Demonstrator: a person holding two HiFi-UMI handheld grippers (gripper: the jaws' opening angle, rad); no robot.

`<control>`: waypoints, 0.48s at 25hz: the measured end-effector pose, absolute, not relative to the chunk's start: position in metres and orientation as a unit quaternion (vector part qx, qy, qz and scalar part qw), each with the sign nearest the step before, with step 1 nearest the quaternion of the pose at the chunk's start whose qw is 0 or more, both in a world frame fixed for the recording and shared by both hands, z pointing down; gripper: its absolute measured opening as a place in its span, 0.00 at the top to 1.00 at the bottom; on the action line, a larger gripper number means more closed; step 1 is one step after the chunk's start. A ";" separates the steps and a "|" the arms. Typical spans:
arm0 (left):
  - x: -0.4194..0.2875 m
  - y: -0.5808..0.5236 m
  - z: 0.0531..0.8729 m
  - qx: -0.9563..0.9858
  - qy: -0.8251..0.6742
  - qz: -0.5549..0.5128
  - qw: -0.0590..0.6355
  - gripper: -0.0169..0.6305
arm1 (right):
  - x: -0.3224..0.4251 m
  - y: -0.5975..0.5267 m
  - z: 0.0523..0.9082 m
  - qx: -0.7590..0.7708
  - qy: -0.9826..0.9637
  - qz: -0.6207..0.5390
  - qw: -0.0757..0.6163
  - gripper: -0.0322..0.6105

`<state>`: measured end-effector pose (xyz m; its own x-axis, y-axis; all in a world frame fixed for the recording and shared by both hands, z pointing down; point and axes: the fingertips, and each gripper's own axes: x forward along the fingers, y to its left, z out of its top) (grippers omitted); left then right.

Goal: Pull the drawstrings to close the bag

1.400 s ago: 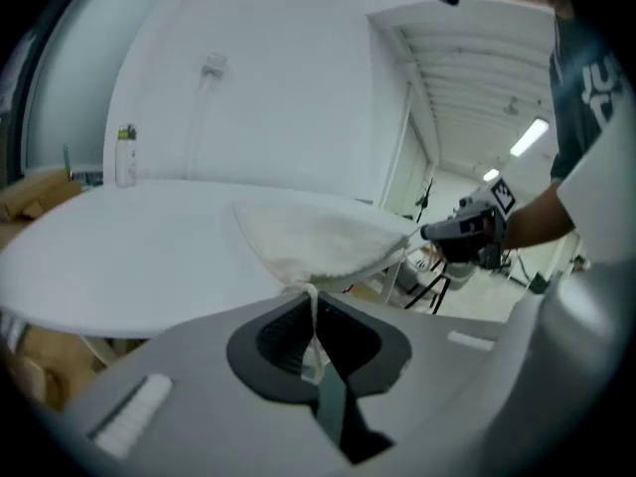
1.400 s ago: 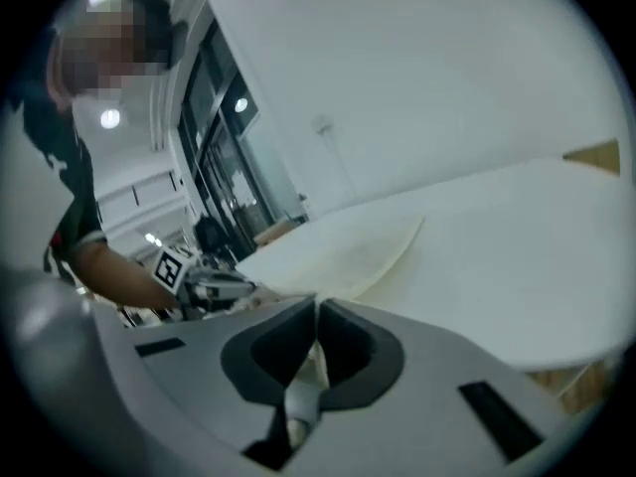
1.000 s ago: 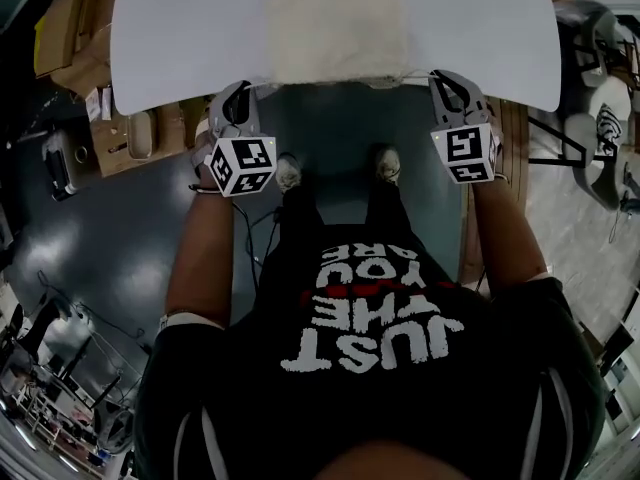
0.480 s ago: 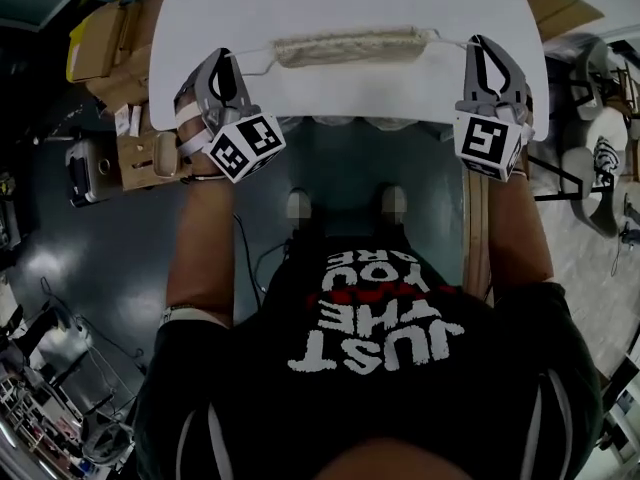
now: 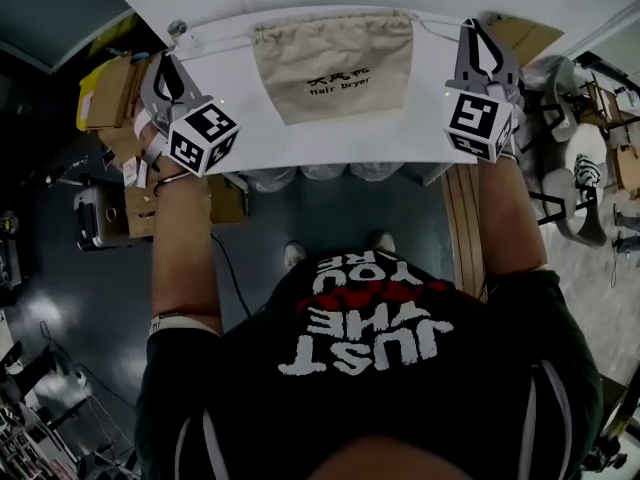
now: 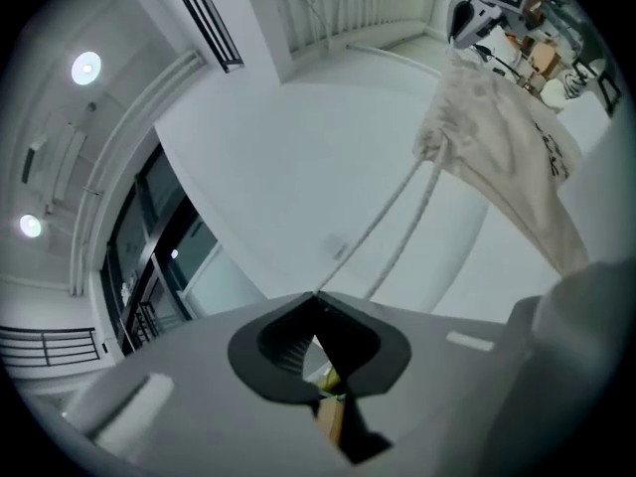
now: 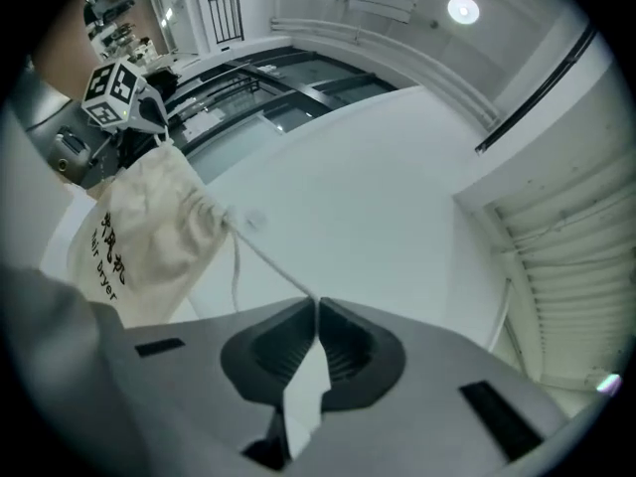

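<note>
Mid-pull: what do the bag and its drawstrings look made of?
The bag is probably unbleached cotton or light canvas: cream, matte, hanging in soft folds, puckered at the mouth, with dark print. The drawstrings look like thin white cord, cotton or synthetic, running taut and straight; the weave is too fine to tell.

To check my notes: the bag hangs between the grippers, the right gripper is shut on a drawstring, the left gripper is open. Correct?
Not quite: the left gripper view shows the left gripper shut on the left drawstring, not open. The bag does hang between them, right gripper shut on the right drawstring.
</note>
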<state>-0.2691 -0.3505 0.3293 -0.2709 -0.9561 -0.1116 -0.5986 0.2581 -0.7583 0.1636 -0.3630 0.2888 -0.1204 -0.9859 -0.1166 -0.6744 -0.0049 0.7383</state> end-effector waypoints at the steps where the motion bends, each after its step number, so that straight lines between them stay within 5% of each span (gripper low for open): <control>1: -0.273 -0.351 0.315 -0.523 0.746 -0.291 0.292 0.96 | 0.173 -0.366 0.278 0.637 -0.659 -0.333 0.223 0.93; 6: -0.281 -0.352 0.259 -0.526 0.760 -0.233 0.302 0.96 | 0.203 -0.374 0.235 0.673 -0.639 -0.315 0.199 0.92; 12: -0.280 -0.369 0.206 -0.560 0.767 -0.150 0.274 0.96 | 0.206 -0.387 0.186 0.684 -0.684 -0.236 0.086 0.92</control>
<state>-0.2805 -0.3687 0.2057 -0.2225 -0.9415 -0.2530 -0.7768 0.3281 -0.5376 0.2063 -0.3875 0.1860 -0.0484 -0.9775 -0.2054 -0.8964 -0.0482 0.4406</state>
